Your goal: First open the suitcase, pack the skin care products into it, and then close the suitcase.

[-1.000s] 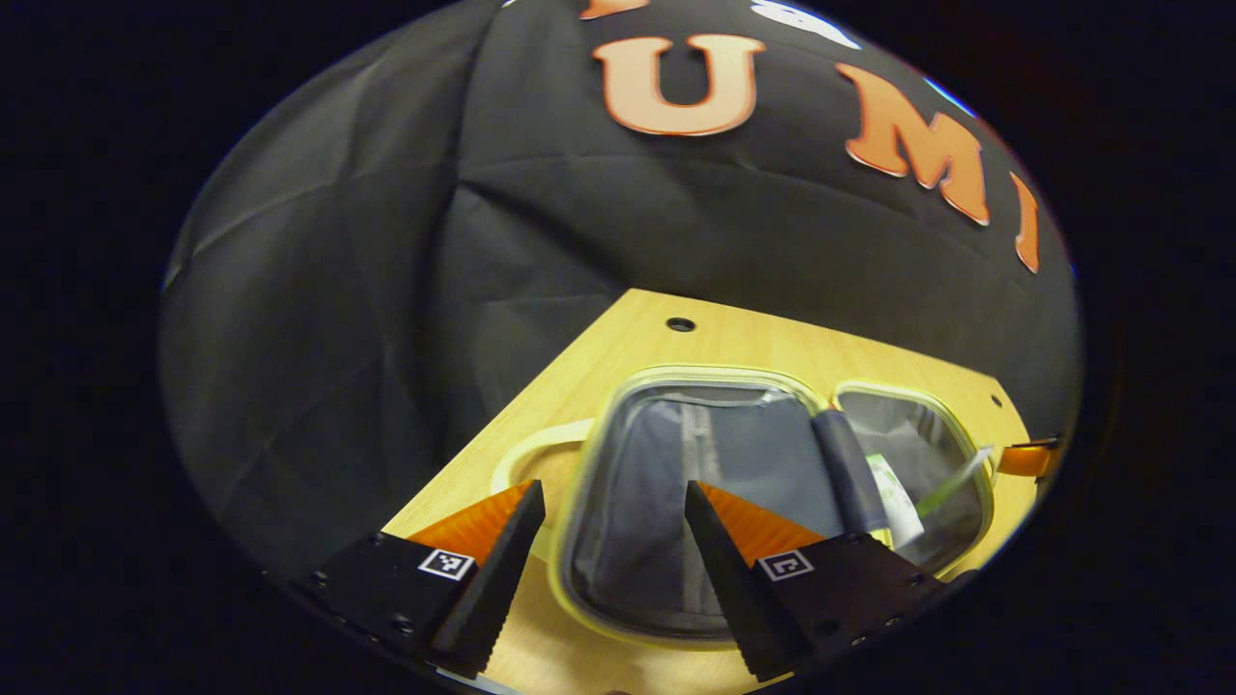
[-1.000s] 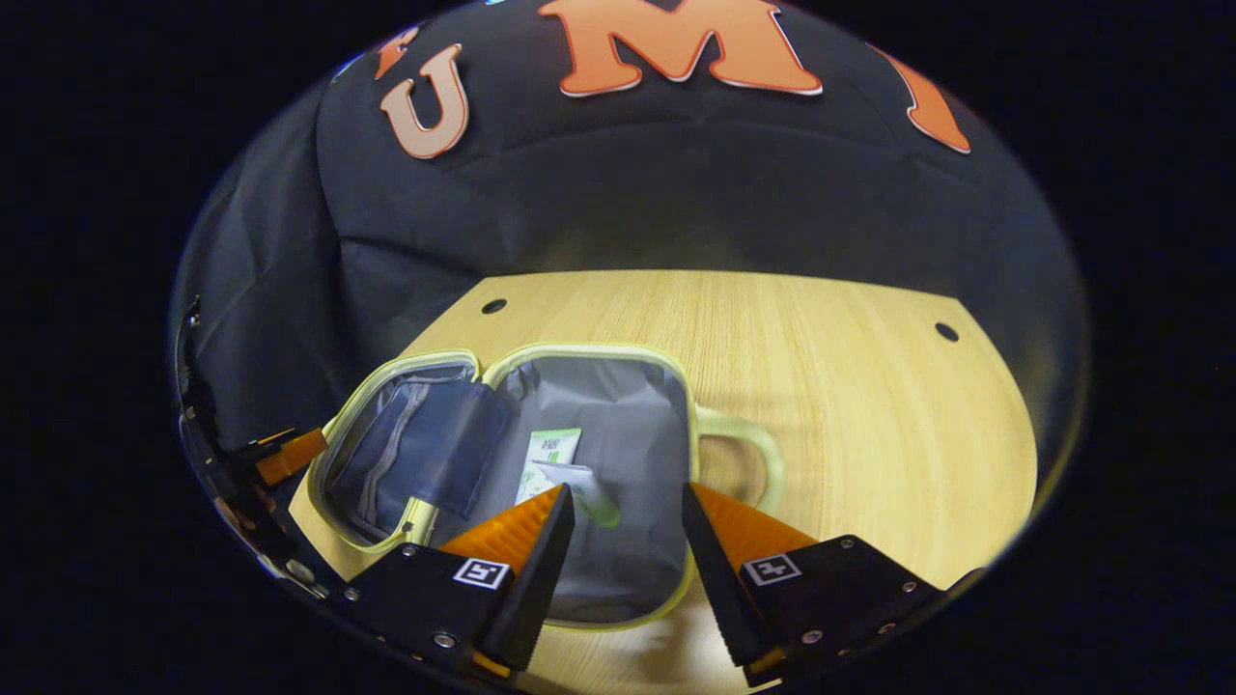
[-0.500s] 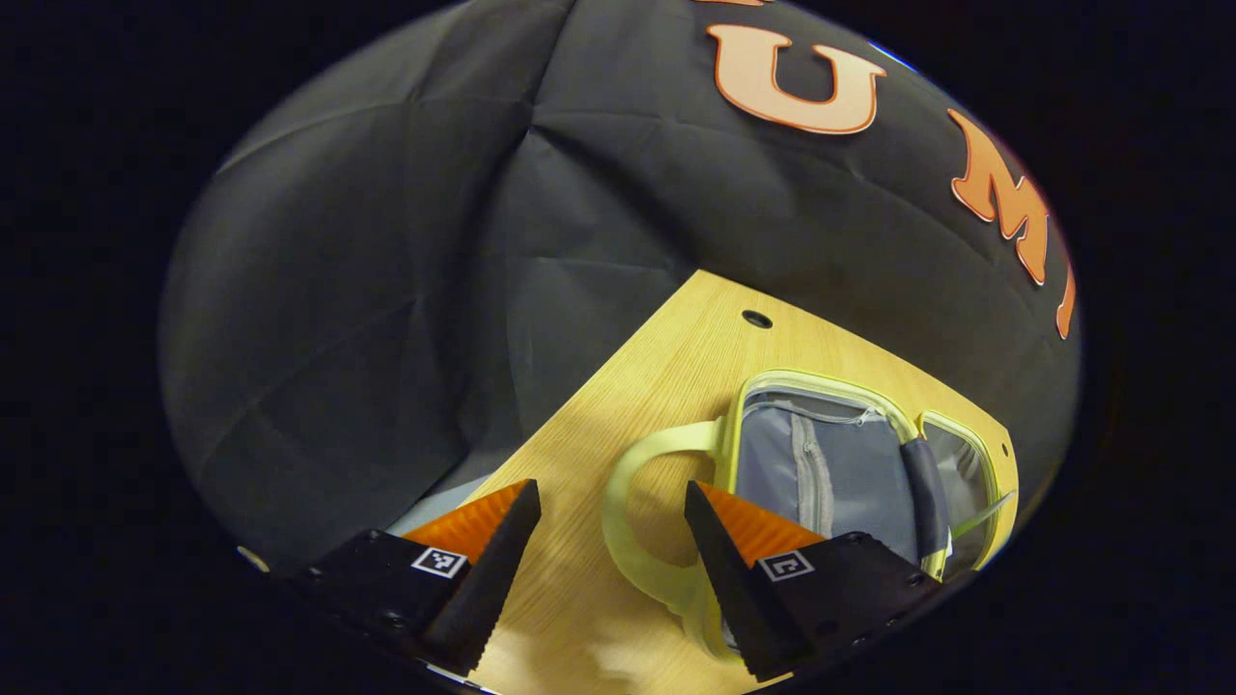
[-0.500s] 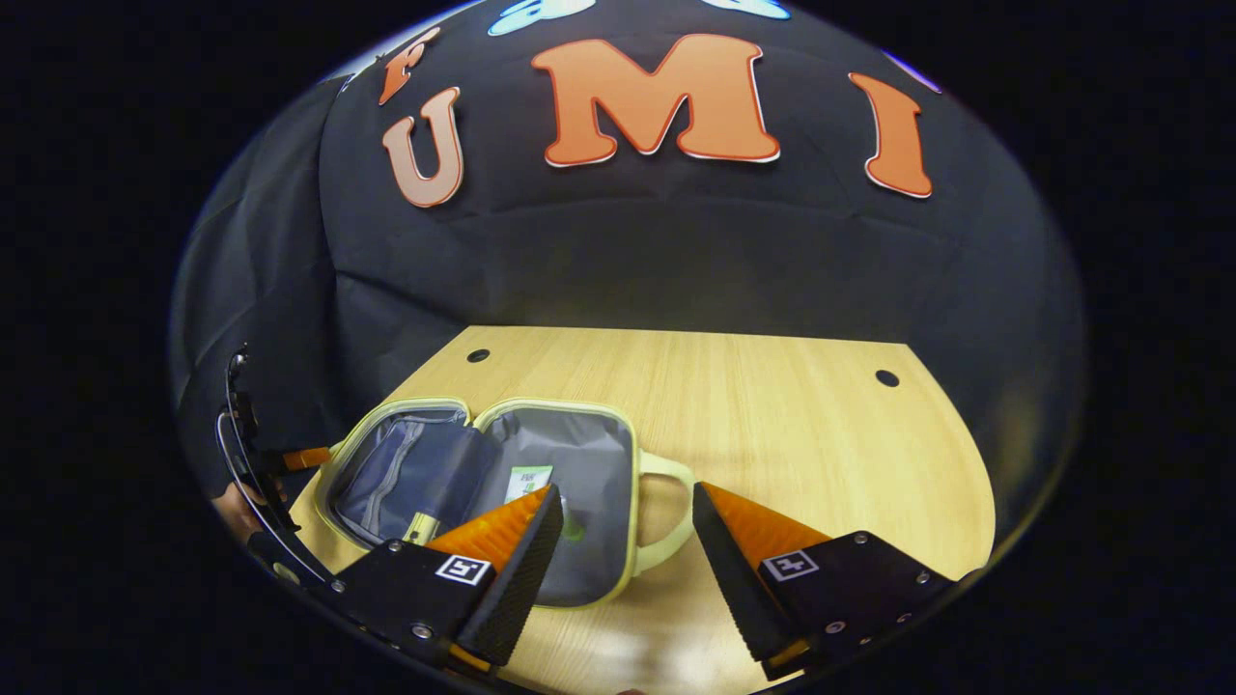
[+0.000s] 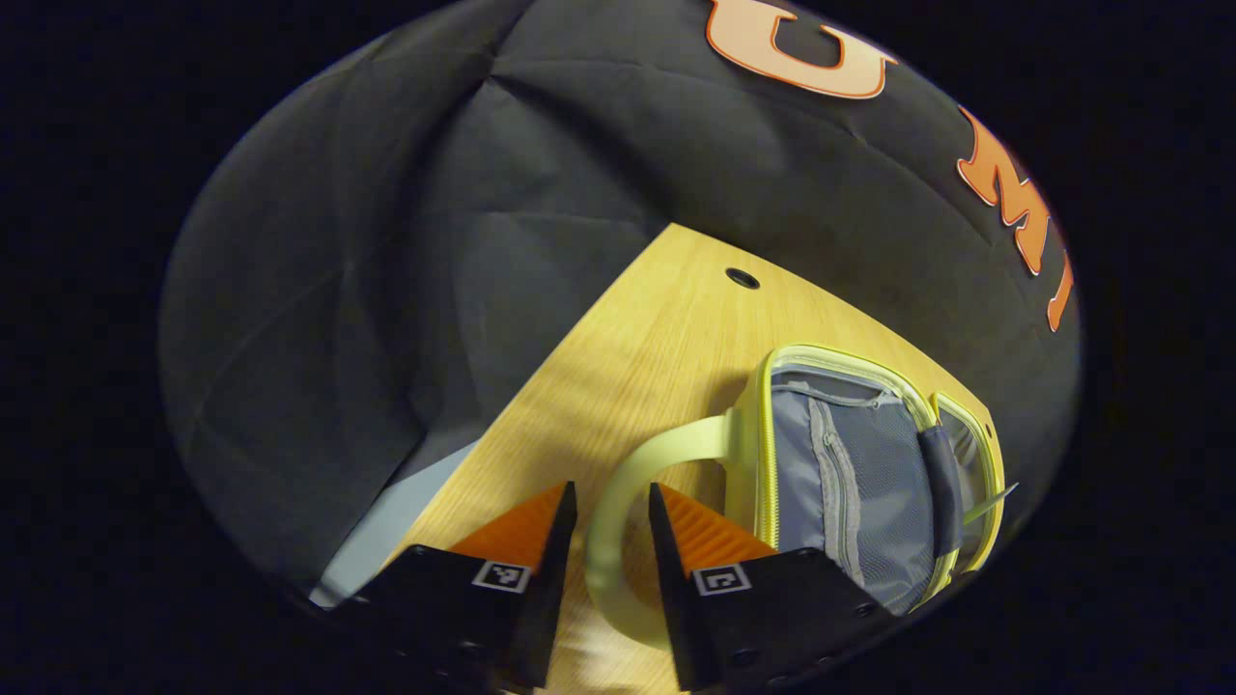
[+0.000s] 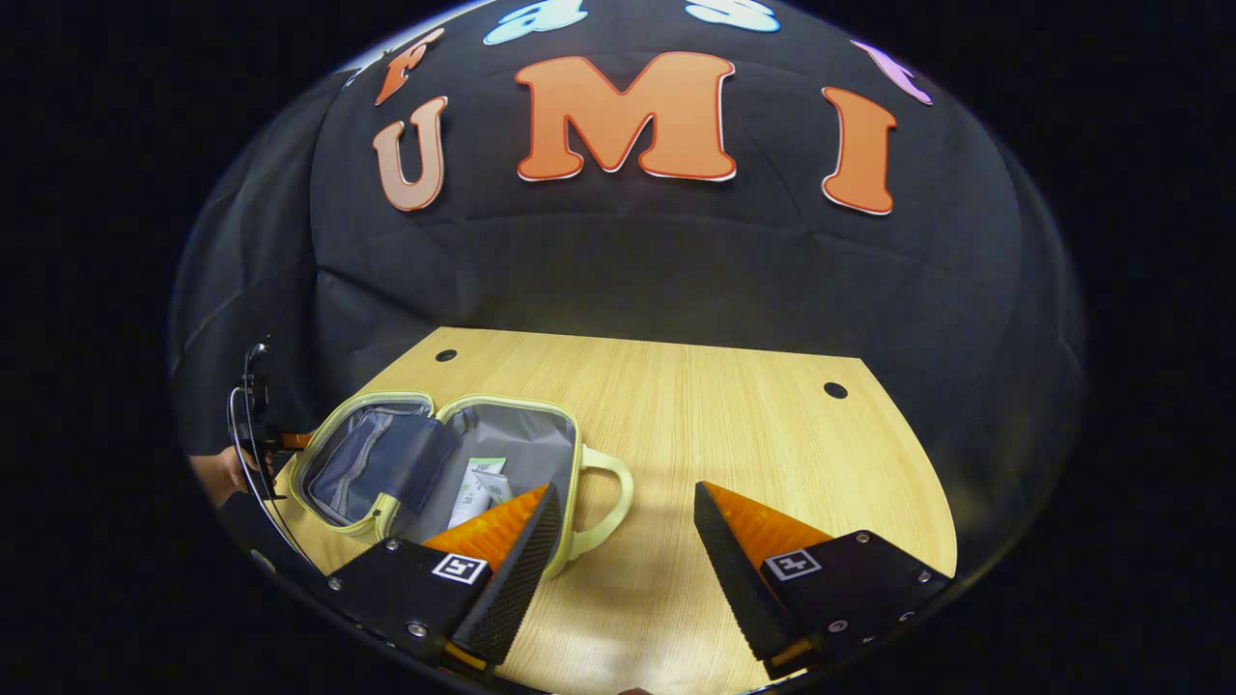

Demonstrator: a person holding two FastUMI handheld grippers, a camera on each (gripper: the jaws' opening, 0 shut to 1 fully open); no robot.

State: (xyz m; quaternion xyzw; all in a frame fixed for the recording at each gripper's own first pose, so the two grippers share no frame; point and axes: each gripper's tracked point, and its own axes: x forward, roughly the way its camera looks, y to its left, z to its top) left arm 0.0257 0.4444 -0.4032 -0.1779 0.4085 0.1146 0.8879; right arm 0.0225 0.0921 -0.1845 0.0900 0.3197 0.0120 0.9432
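Pale yellow suitcase [image 6: 579, 478], grey lining

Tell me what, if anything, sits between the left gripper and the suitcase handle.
Nothing visible. The left gripper already has its fingers on either side of the suitcase handle, jaws narrowed but not seen pressing it. The suitcase lies open on the table.

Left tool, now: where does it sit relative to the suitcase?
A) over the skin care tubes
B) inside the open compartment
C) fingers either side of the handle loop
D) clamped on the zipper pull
C: in the left gripper view the left tool has its fingers straddling the suitcase handle, narrowed around it.
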